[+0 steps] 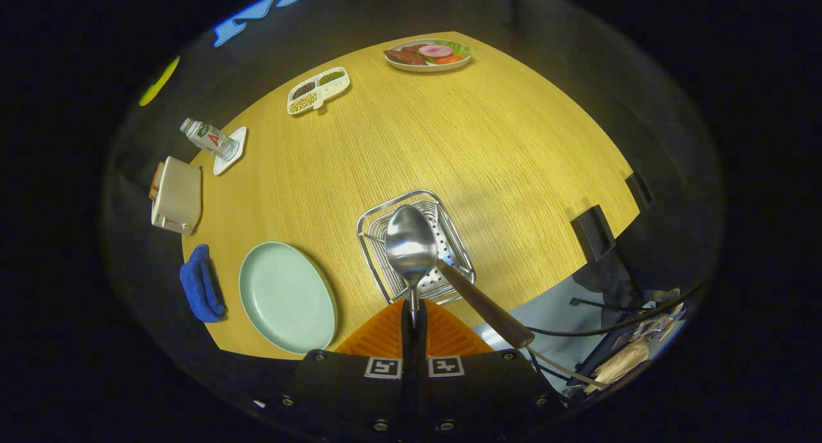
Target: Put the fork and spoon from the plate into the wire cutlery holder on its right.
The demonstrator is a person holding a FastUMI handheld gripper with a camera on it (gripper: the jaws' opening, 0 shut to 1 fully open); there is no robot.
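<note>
Gripper view: gripper [414, 314] pinched on the spoon [411, 245] handle, bowl hanging over the wire cutlery holder [379, 250] — fork's brown handle [488, 305] already leans out of it. Plate [287, 296] bare, beside the holder on the worktop [449, 141]. Last step, prob. — next: lower spoon in, then let go.

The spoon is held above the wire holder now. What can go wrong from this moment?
1. The hand-held gripper pinches the spoon only by its thin neck, so it may twist or slip.
2. A brown-handled utensil already leans out of the wire cutlery holder; the spoon may knock it on the way down.
3. Released off-centre, the spoon may land on the table.
</note>
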